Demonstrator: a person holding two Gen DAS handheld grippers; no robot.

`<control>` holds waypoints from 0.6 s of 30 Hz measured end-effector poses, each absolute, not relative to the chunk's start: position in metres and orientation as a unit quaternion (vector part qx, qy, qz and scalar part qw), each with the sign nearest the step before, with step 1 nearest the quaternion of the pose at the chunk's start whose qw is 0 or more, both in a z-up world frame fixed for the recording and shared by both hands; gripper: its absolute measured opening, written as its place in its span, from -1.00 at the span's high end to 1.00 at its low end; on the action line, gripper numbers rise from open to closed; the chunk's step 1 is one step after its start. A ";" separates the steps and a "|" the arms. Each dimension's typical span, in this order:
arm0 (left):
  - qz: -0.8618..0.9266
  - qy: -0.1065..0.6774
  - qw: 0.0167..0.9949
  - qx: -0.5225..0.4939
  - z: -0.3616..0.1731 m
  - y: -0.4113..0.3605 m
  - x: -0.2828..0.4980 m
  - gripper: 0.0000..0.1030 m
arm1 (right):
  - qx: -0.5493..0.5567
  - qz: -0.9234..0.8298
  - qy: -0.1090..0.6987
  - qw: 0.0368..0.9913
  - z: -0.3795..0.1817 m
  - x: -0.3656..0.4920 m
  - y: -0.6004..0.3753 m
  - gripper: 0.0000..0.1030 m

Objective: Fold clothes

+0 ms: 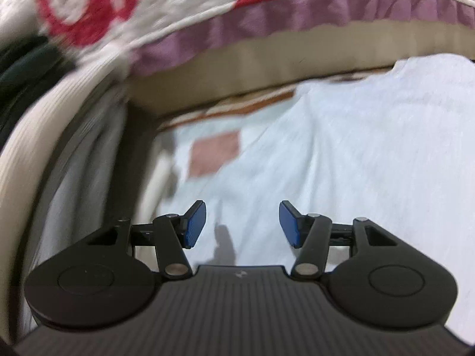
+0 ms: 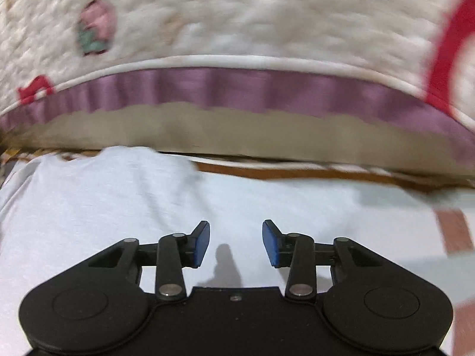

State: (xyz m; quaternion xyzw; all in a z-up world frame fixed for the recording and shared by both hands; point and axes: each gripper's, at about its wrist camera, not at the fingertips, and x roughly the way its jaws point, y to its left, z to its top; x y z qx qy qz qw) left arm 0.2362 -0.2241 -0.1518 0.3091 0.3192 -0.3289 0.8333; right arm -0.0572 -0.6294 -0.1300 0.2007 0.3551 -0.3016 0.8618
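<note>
Left wrist view shows the left gripper [image 1: 242, 224] with jaws apart and nothing between them, hanging over a pale garment [image 1: 341, 163] that spreads ahead and off to the right. Right wrist view shows the right gripper [image 2: 236, 243] equally open and empty, the same garment [image 2: 118, 201] lying below and running left. Its long axis seems to lie left to right, along the quilt's [image 2: 237, 14] purple frill [image 2: 237, 89] at the far side. Only the left view shows a ribbed cream fabric [image 1: 44, 136] and a dark bundle [image 1: 20, 68] at far left.
</note>
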 end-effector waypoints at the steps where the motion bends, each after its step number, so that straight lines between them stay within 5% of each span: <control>1: -0.318 0.326 0.834 0.311 -0.154 -0.213 0.235 -0.05 | 0.217 -0.317 0.349 0.855 -0.131 -0.068 -0.632 -0.01; 10: -0.271 0.333 0.833 0.349 -0.169 -0.153 0.202 -0.07 | 0.333 -0.378 0.313 0.805 -0.149 -0.149 -0.649 -0.05; 16: -0.215 0.394 0.860 0.243 -0.163 -0.116 0.198 -0.08 | 0.382 -0.355 0.297 0.800 -0.165 -0.147 -0.633 -0.08; 17: -0.207 0.409 0.863 0.212 -0.163 -0.110 0.201 -0.08 | 0.356 -0.350 0.307 0.810 -0.164 -0.139 -0.629 0.25; 18: -0.199 0.423 0.865 0.182 -0.164 -0.104 0.203 -0.08 | 0.327 -0.343 0.320 0.821 -0.164 -0.131 -0.625 0.94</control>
